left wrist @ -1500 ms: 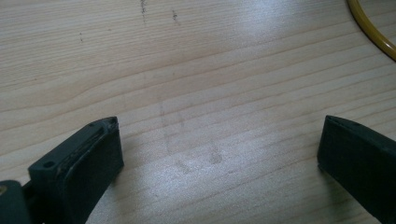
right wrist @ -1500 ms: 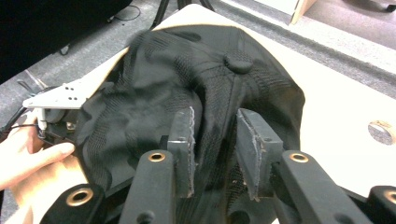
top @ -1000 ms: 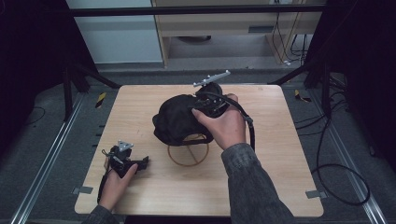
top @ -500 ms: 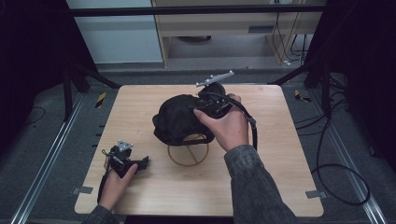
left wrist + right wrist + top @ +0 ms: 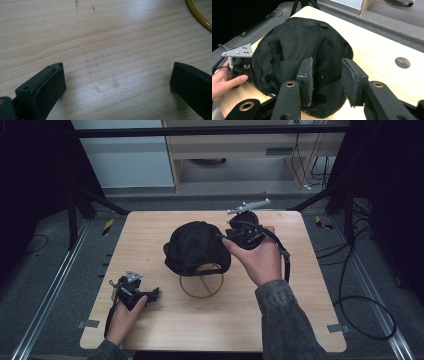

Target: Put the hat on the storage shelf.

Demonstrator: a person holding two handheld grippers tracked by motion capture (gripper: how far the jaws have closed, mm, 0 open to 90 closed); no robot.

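A black mesh cap (image 5: 196, 247) lies crown up at the centre of the wooden table (image 5: 310, 285), part-covering a yellow ring stand (image 5: 202, 282) that peeks out at its 6 o'clock. The right gripper (image 5: 325, 80), at the cap's 3 o'clock, has just been opening its jaws; they stand apart above the fabric, pinching nothing. The left gripper (image 5: 117, 82) rests at 8 o'clock, jaws wide over bare wood. The cap looks light, soft and floppy, likely to sag when lifted; the firmer brim edge or rear band seems the better place to pinch
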